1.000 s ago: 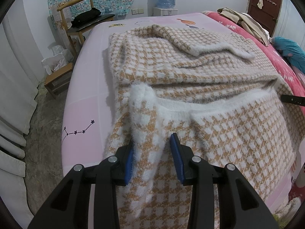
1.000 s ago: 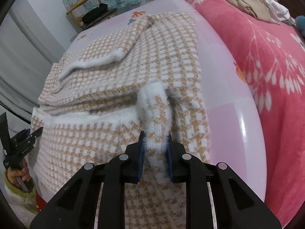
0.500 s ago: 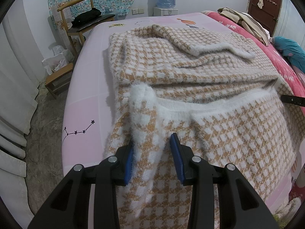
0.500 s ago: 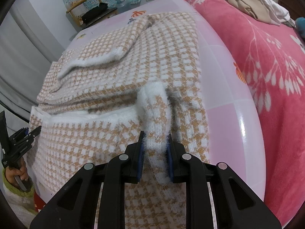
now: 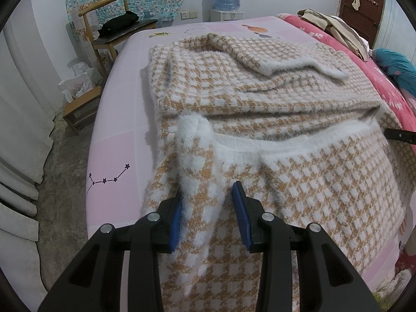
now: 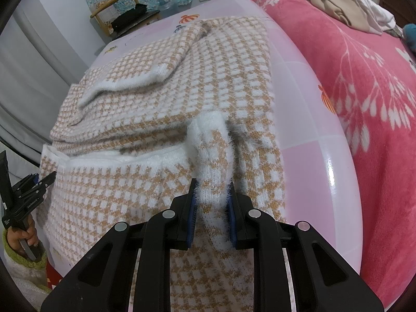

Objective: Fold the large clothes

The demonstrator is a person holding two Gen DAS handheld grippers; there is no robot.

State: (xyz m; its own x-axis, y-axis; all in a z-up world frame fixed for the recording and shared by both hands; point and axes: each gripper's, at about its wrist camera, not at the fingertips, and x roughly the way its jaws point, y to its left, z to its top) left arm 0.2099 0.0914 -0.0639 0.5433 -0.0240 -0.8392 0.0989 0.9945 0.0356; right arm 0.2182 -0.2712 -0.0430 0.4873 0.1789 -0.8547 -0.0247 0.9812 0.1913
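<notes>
Pink bed (image 5: 117, 140): both grippers' fingers clamped on sweater (image 5: 260, 109) hem corners; lift together, carry level, lay edges square.

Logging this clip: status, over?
Left gripper and right gripper each pinch the fuzzy tan-and-white checked sweater, half-folded on the pink bedsheet. Nothing obstructing.

Soft even indoor light, sharp focus, fisheye bending, dark corners
</notes>
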